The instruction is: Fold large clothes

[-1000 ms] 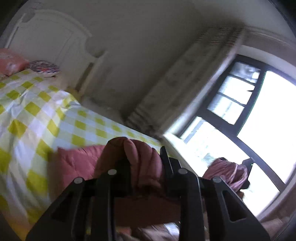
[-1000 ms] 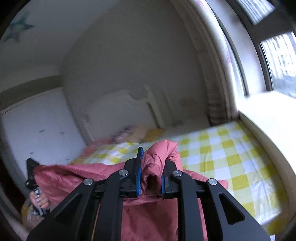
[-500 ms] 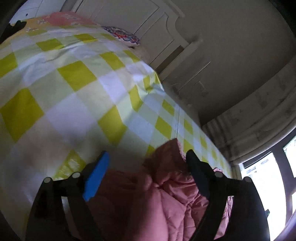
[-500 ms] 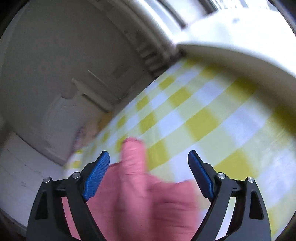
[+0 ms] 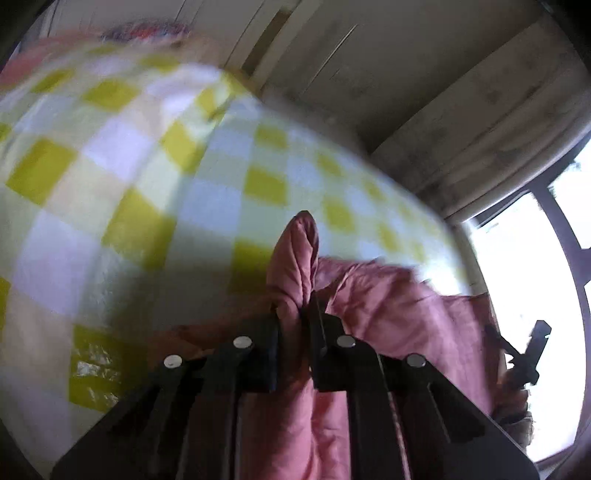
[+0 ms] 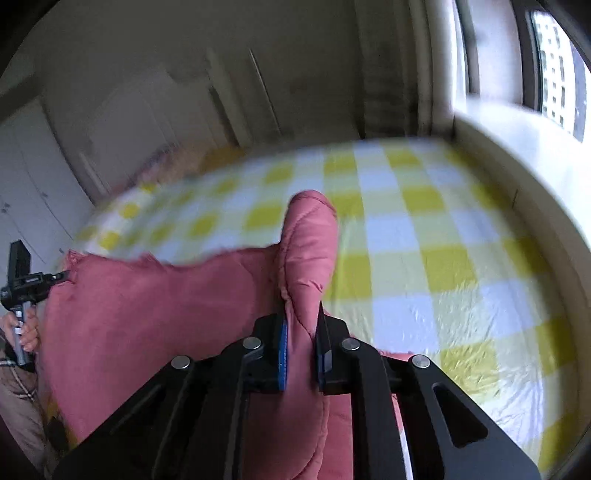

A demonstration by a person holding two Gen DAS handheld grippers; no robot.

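Note:
A pink quilted jacket [image 5: 399, 314] lies spread at the near edge of a bed. In the left wrist view my left gripper [image 5: 297, 314] has its jaws closing tight on an upright fold of that jacket, which sticks out past the fingertips. In the right wrist view my right gripper [image 6: 299, 321] is closing the same way on another fold of the pink jacket [image 6: 166, 302], its blue pads pressing the cloth. Each view also shows the other gripper far off at the jacket's opposite end: the left gripper [image 6: 22, 284] in a hand, the right gripper [image 5: 532, 354] by the window.
The bed's yellow and white checked sheet [image 6: 424, 229] stretches ahead of both grippers. A white headboard [image 5: 229, 33] and pillows [image 5: 144, 31] stand at the far end. A window [image 5: 535, 288] and its wide sill [image 6: 517, 147] run along one side.
A second ago both grippers held the jacket up. Half a second ago both stood open above it, low over the bed. Now both are shut on folds of it again.

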